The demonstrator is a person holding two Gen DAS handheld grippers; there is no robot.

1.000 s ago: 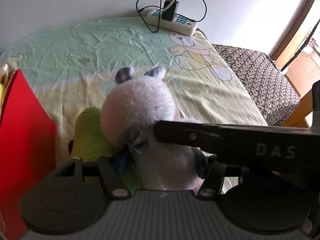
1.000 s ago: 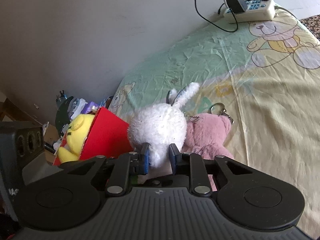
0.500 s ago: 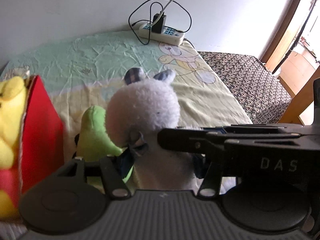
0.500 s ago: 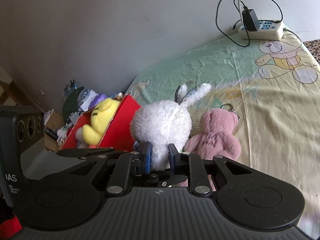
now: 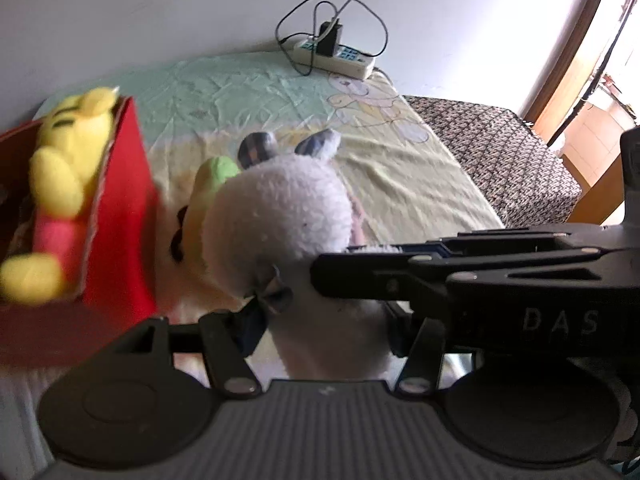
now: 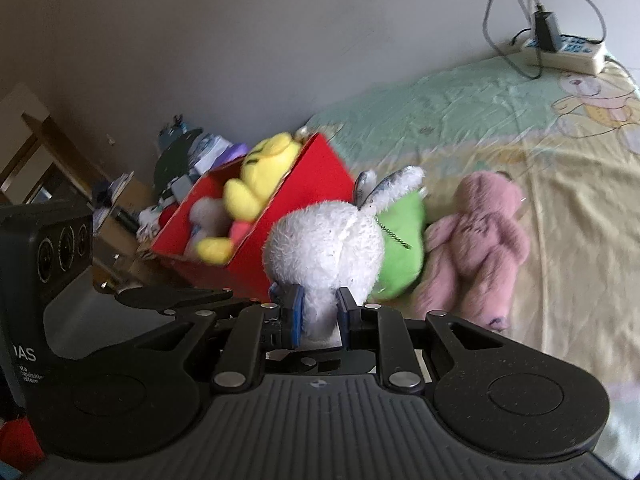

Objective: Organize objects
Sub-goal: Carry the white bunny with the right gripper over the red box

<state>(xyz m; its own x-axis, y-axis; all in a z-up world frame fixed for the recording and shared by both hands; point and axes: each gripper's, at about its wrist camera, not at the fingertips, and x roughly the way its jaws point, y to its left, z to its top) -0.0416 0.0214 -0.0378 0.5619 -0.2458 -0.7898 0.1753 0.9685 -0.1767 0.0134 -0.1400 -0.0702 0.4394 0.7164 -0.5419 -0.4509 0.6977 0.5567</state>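
Observation:
A white plush rabbit with checked grey ears is held off the bed by both grippers. My left gripper is shut on its body from below. My right gripper is shut on its lower part between blue pads, and its black arm crosses the left wrist view from the right. An open red box stands to the left with a yellow plush inside. In the right wrist view the rabbit hangs just right of the red box.
A green plush and a pink bear lie on the bed sheet behind the rabbit. A power strip with cables sits by the wall. A patterned mattress lies at the right. Clutter is piled beyond the box.
Both grippers have carried the rabbit up and leftward towards the red box. The box's open top and the yellow plush inside have come into view. The green plush now shows beside the rabbit.

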